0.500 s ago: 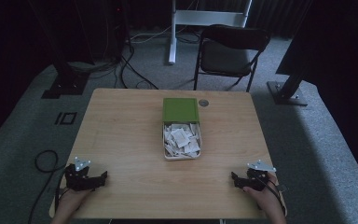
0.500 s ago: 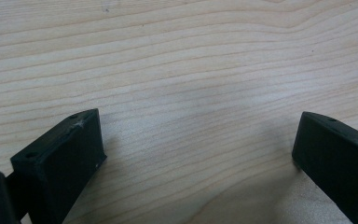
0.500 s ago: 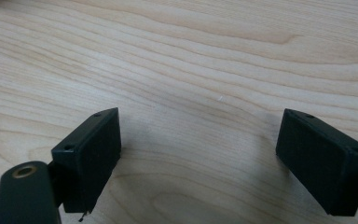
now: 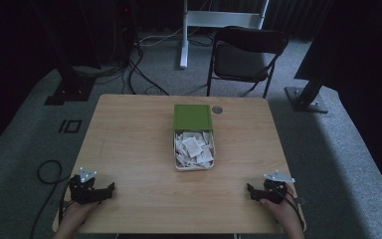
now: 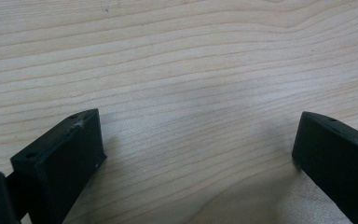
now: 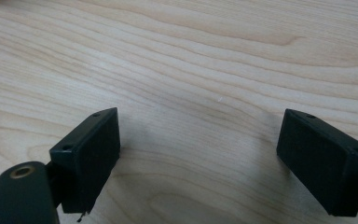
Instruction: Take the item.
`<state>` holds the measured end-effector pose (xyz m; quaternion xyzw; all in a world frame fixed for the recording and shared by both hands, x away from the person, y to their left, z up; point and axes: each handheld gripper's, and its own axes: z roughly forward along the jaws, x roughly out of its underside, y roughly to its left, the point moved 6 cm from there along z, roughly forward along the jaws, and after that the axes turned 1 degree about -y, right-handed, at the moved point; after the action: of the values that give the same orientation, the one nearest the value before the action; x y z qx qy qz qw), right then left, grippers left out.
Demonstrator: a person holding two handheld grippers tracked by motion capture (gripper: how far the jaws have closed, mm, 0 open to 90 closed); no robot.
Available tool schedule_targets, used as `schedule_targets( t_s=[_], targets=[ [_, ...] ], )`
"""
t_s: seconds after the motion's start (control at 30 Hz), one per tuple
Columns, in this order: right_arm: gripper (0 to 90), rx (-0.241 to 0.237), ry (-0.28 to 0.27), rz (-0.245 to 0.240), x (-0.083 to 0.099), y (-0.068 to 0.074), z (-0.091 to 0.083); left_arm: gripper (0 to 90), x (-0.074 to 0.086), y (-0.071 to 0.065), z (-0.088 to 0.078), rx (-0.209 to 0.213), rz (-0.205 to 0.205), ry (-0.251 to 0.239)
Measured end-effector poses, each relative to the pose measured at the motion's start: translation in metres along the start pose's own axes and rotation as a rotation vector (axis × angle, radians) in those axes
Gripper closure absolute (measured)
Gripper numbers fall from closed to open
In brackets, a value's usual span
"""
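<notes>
Tray (image 4: 194, 165) of white paper packets sits mid-table, well ahead of and between both grippers, green lid (image 4: 193, 117) touching its far end. Left gripper (image 4: 110, 189) and right gripper (image 4: 248, 188) rest at the near corners of the pale wood-grain table (image 4: 129, 144). Both sets of blocky black jaws are wide apart, holding nothing, only bare wood between them.

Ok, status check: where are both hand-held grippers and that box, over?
Left hand-held gripper open, empty, at the table's near left. Right hand-held gripper open, empty, near right. Box of paper slips mid-table, green lid behind it. Nothing between.
</notes>
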<state>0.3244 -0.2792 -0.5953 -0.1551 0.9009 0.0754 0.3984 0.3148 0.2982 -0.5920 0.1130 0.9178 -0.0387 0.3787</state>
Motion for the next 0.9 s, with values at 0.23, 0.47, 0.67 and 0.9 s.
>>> schedule_targets(
  t_s=[0.23, 0.47, 0.67, 0.9],
  targets=[
    [13.2, -0.004, -0.001, -0.003, 0.000, 0.000, 0.000, 2.8, 0.000, 0.000, 0.000, 0.003, 0.001, -0.003],
    [16.6, 0.022, -0.009, 0.022, -0.003, -0.001, 0.002, 2.7, 0.000, 0.000, 0.000, 0.003, 0.001, -0.003],
    [16.5, 0.035, 0.011, 0.044, -0.009, 0.002, 0.005, 2.7, 0.000, 0.000, 0.000, 0.002, 0.001, -0.003],
    [13.3, 0.018, -0.021, 0.015, -0.034, 0.018, 0.002, 2.7, 0.000, 0.000, 0.000, 0.003, 0.001, -0.003]
  ],
)
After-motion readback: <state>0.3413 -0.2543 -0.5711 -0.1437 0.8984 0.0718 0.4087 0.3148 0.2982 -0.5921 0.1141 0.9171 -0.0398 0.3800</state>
